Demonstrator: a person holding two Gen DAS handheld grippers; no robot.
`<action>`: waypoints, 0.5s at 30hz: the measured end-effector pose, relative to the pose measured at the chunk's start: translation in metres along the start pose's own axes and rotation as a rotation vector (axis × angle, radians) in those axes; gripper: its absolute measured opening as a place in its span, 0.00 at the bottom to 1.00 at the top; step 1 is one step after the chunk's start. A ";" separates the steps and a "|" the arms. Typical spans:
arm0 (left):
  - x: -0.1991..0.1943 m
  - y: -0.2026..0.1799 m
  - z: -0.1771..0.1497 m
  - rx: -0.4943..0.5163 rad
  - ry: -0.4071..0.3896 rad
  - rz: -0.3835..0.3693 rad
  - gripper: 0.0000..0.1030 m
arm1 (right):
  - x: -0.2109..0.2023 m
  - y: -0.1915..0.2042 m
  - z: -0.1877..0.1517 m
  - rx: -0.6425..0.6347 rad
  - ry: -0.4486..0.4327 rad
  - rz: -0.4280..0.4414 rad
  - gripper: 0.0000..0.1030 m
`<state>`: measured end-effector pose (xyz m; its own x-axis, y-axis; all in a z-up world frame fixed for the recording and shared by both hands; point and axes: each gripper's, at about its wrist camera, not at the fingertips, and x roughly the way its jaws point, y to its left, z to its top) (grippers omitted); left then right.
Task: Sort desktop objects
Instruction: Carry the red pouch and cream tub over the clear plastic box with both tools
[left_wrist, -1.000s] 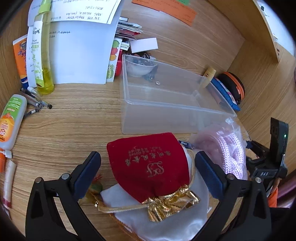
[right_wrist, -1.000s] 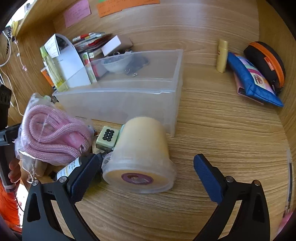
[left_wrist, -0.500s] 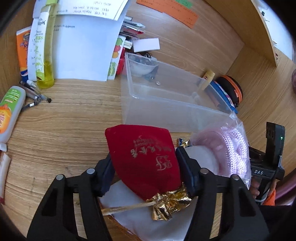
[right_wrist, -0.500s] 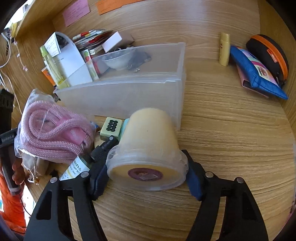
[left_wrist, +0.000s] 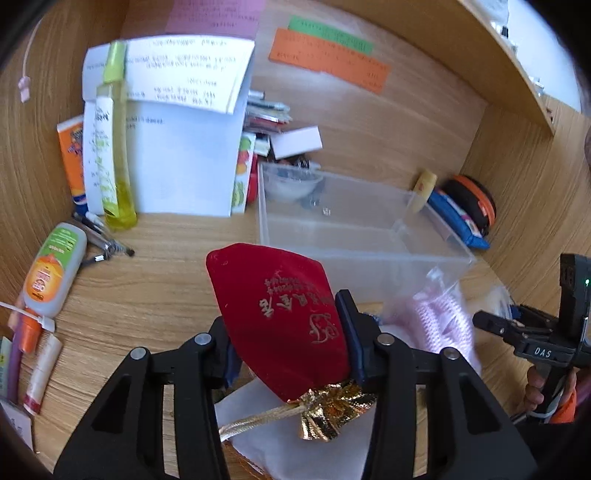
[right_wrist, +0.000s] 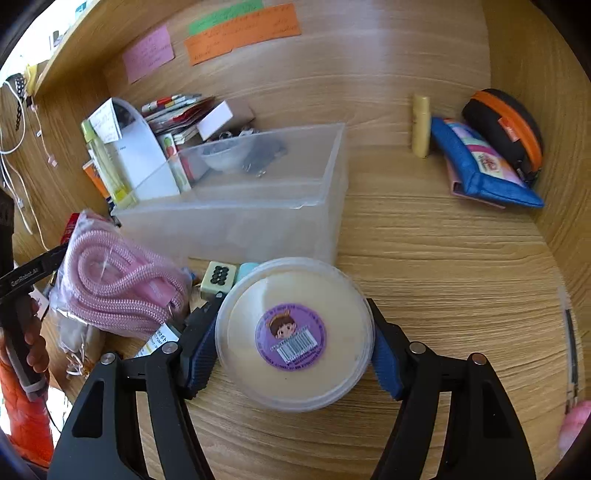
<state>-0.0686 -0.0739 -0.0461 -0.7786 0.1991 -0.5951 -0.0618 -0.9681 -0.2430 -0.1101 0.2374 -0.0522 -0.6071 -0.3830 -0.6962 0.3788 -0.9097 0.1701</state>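
two tongs, left (left_wrist: 290, 338) clamping one red pouch (left_wrist: 280, 317), right (right_wrist: 293, 341) one tub (right_wrist: 295, 334).

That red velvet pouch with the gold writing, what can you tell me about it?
The red velvet pouch looks soft and plump, printed with gold characters and an emblem. Its neck is gathered in crinkled gold foil fabric, from which a gold cord trails. The left gripper is shut on it, blue pads pressing both sides, with its closed end tilted up toward the clear plastic bin. White cloth lies beneath.
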 end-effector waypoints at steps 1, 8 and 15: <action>-0.002 0.000 0.001 0.000 -0.006 -0.004 0.43 | -0.001 -0.001 0.000 0.004 -0.002 -0.003 0.65; -0.014 -0.002 0.015 0.004 -0.050 -0.017 0.43 | -0.010 -0.009 0.001 0.024 -0.017 -0.012 0.65; -0.026 -0.012 0.033 0.026 -0.088 -0.041 0.43 | -0.031 -0.010 0.020 0.008 -0.083 -0.013 0.65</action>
<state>-0.0687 -0.0727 -0.0024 -0.8267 0.2256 -0.5154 -0.1101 -0.9633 -0.2450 -0.1090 0.2550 -0.0187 -0.6677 -0.3832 -0.6382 0.3654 -0.9156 0.1675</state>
